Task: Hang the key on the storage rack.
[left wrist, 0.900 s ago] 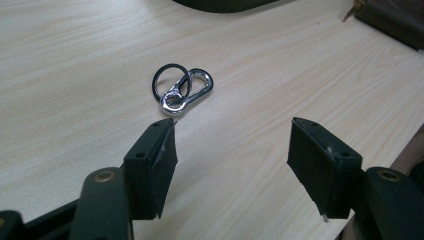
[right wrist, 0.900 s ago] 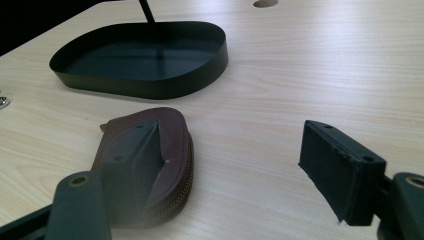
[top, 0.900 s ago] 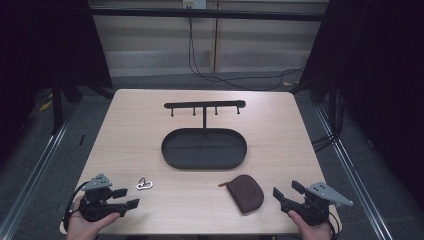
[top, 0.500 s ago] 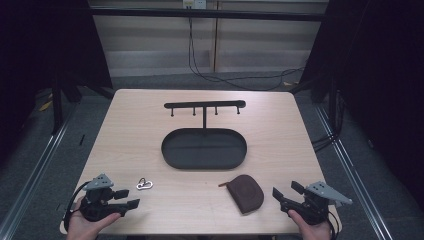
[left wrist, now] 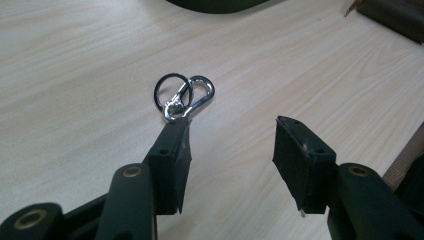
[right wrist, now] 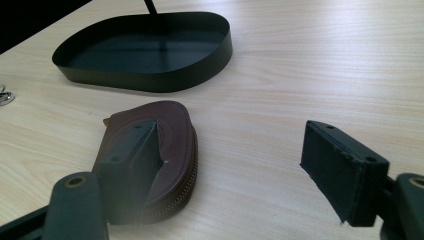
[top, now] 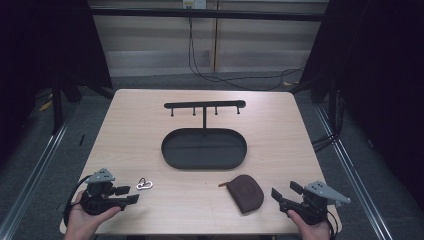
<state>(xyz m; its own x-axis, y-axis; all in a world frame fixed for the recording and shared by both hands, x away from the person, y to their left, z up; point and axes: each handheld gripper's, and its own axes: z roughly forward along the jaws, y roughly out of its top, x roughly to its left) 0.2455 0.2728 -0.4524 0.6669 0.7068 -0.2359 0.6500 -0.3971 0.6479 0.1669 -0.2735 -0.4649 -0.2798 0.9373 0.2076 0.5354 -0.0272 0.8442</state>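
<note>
Pre-grasp stage, nothing picked up yet. Both tongs released, jaws spread, nothing between them.

L gripper (top: pixel 131 195) sits near the desk's front-left corner, aimed at the carabiner clip (top: pixel 144 184) w/ its black ring, which lies flat on the desk just ahead of it. In the left gripper view the clip (left wrist: pixel 186 97) is right off one jaw's tip, off-centre vs the gap, so it's not lined up yet.

R gripper (top: pixel 280 194) is near the front-right corner, pointing at the brown zip pouch (top: pixel 246 192), which lies flat close to the front edge, just beside the gripper. In the right gripper view one jaw overlaps the pouch (right wrist: pixel 170 125); can't tell if touching.

Oval black tray (top: pixel 170 160) w/ hook rack (top: pixel 205 104) sits mid-desk, well apart from both; prob the drop/hang target.

Next, IMO: shift L sideways to centre the clip in the gap, go low, close on the thin wire. It's flat on the wood, so slip risk. R: straddle the pouch edge, then close.
</note>
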